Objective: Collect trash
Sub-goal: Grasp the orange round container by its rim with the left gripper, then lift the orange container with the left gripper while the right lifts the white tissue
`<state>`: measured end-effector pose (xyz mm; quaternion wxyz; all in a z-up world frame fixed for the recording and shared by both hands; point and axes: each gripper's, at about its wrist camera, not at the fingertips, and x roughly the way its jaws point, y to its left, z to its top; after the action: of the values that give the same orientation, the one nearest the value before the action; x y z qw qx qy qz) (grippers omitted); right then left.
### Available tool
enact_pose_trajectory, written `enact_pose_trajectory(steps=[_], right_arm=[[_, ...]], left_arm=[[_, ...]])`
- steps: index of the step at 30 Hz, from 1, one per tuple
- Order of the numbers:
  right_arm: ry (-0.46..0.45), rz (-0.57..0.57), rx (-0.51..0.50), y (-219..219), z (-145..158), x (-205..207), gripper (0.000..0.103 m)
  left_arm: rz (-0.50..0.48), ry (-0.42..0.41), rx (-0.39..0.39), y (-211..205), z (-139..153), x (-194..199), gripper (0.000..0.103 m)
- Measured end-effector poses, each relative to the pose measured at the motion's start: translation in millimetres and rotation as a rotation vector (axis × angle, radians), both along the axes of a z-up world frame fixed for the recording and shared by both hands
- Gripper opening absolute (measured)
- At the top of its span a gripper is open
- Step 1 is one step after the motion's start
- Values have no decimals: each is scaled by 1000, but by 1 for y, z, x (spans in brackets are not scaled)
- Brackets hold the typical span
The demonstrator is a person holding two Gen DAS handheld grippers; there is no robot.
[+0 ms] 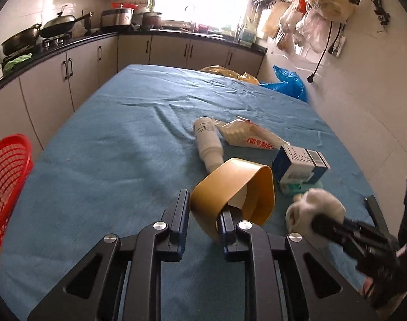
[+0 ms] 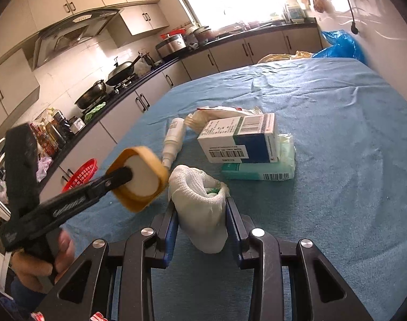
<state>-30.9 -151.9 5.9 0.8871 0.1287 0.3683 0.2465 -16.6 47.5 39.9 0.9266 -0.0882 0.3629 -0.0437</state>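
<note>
Left gripper [image 1: 206, 215] jaws pinch one wall of the yellow tape ring [image 1: 231, 187], right gripper [image 2: 201, 220] jaws clamp the white wad [image 2: 200, 206]; red basket [image 1: 6, 184] lies at 9 o'clock off the desk [image 1: 109, 160], nearer the left.

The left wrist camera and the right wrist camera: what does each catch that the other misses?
Only the left wrist view shows the plastic bags hung on the right wall and the right tool from the side, holding a white wad.

Only the right wrist view shows the range hood, the bottles on the counter, and the left tool holding the yellow tape roll.

Both show the blue tablecloth, the red basket, the white bottle, the blue-and-white box and the white wad.
</note>
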Motion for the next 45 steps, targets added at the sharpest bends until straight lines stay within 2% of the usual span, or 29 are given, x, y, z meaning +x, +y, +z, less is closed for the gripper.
enact_pose_trajectory(steps=[6,17,35,45], right_arm=[[-3,4,-6,3,2,1,36],[-3,8,-4,3,2,1,36],[-36,-17,-31,6,8,-4,36],[-51,28,-50,26,17,-14,36]], left_arm=[[-11,-26,21,3,1,-14,18],[-105,40,31,-14,-8,-8,18],[-36,-69,37,2,16,-33,17],[-6,-89,63,13,18,-42,17]])
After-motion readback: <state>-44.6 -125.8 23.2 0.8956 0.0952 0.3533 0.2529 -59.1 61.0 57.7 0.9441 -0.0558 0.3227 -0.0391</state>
